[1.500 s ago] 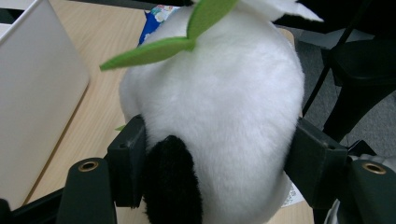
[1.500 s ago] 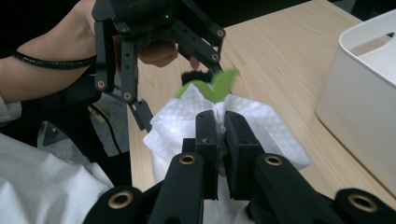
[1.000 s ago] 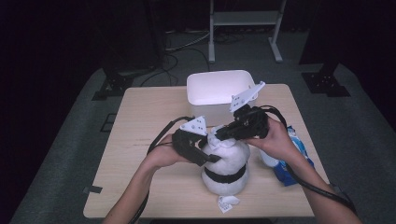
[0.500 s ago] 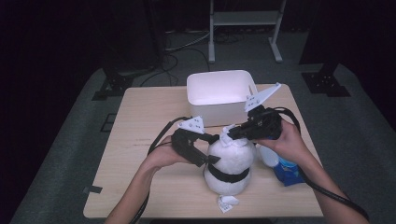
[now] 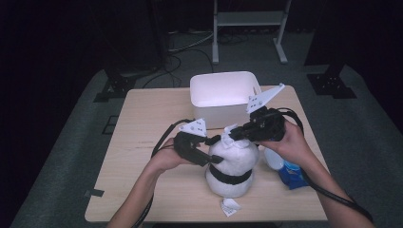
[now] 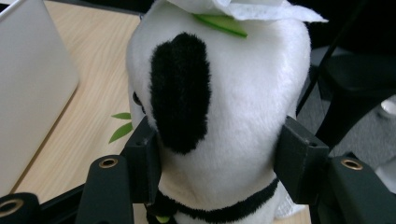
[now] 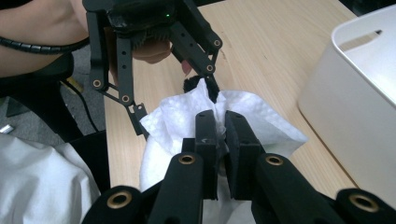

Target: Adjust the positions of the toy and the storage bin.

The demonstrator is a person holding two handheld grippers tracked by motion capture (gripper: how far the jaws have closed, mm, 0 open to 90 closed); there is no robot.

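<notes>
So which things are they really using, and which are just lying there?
In use:
- plush panda, squeezed by the left hand-held gripper
- white tissue, pinched by the right hand-held gripper

Lying about:
- white bin
- blue packet
- paper tag

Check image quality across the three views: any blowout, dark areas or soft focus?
High view: the white bin is blown out and its inside lacks detail, while the floor around the table falls to near black. Left gripper view: the plush toy is sharp, the left gripper jaw bases at the frame bottom soft. Right gripper view: the tissue is bright but textured, with the right gripper slightly soft.
</notes>
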